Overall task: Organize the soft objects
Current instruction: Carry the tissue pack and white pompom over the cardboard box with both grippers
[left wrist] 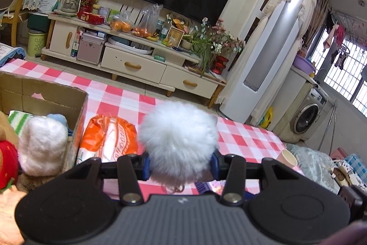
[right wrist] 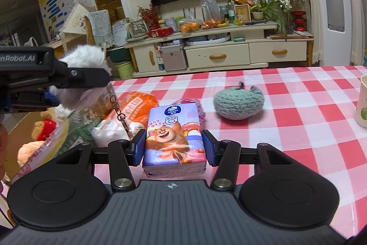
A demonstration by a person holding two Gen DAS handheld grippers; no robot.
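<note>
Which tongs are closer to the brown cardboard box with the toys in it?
Left. The left tongs, holding a fluffy white pom-pom, are right beside the cardboard box. The right tongs are further off.

Each hand-held gripper (right wrist: pixel 174 146) is black with blue pads (right wrist: pixel 140 147), silver screws and a ribbed grey base.

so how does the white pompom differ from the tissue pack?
White pompom is round, fluffy and plain; tissue pack is a flat block in printed cartoon wrap. Pompom trails a metal keychain clip; the pack has none. Shared: each sits clamped in a gripper, pompom left, pack right.
</note>
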